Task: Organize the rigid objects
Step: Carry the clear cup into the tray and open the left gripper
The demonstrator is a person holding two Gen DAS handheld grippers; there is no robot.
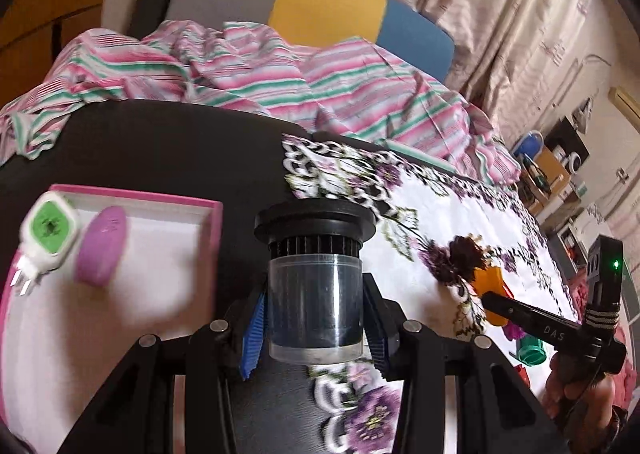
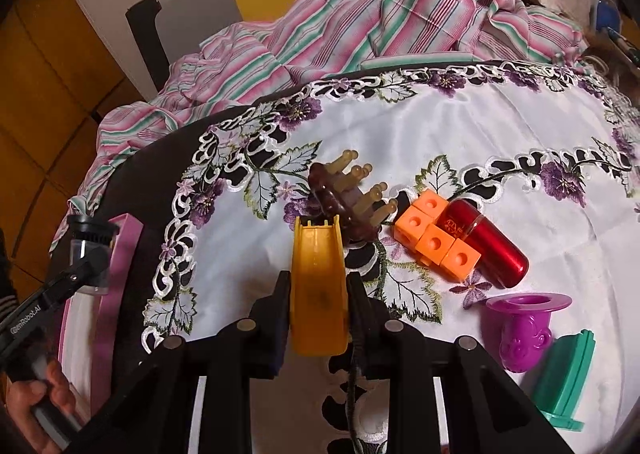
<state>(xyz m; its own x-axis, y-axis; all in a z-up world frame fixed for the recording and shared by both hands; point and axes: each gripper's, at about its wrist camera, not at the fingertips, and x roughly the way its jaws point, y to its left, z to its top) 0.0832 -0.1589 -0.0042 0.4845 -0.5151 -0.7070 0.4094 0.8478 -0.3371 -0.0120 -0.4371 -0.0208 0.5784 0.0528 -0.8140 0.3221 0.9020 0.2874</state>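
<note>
My left gripper (image 1: 316,318) is shut on a clear cylinder with a black ribbed cap (image 1: 315,286), held just right of a pink-rimmed white tray (image 1: 160,210). The tray holds a white and green plug (image 1: 48,238) and a purple oval (image 1: 102,246). My right gripper (image 2: 318,294) is shut on a yellow plastic piece (image 2: 318,286) over the floral cloth (image 2: 400,134). In front of it lie a brown hair brush (image 2: 340,198), orange cubes (image 2: 434,238), a red capsule (image 2: 488,242), a purple pipe piece (image 2: 524,330) and a green piece (image 2: 568,382).
A striped pink and green sheet (image 1: 240,66) is bunched behind the black table (image 1: 160,146). A grey, yellow and blue headboard (image 1: 320,10) and curtains (image 1: 500,14) stand behind. Shelves with clutter (image 1: 560,174) are at far right.
</note>
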